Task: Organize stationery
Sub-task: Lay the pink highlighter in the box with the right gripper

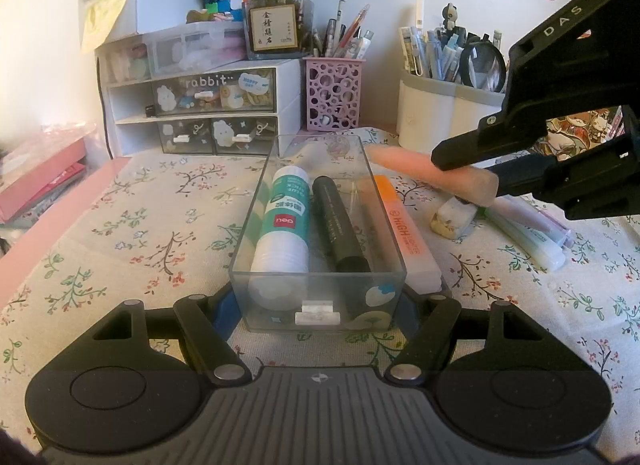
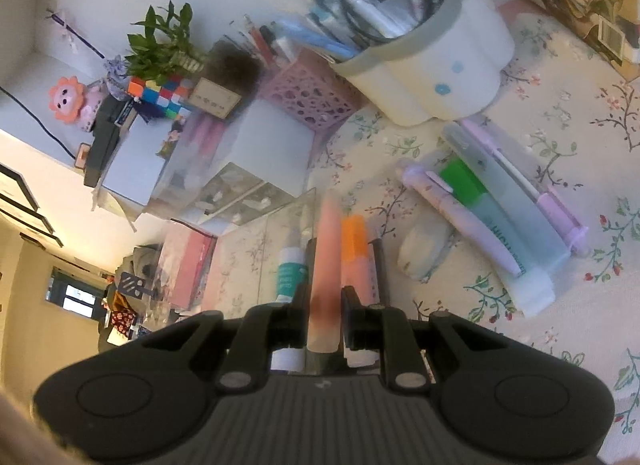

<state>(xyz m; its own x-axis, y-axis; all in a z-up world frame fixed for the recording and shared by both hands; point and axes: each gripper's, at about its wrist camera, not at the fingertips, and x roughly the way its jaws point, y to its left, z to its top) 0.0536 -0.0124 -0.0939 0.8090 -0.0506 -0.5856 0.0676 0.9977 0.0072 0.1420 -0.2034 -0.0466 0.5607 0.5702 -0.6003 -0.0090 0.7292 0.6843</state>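
drawer unit [image 1: 192, 105]: "rabbit" | glue stick [image 1: 285, 221]: "deli" | orange highlighter [image 1: 406, 233]: "HIGHLIGHTER" | right gripper [image 1: 476, 169]: "DAS"

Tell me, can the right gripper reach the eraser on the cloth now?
Probably not yet: the right gripper is shut on the pink highlighter, so its jaws are full. The eraser itself lies uncovered right below it.

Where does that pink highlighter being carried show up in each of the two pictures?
Left wrist view: pink highlighter at right of middle, held above the clear tray.
Right wrist view: pink highlighter at lower centre, pinched between the jaws.
Shared landmark: orange highlighter.
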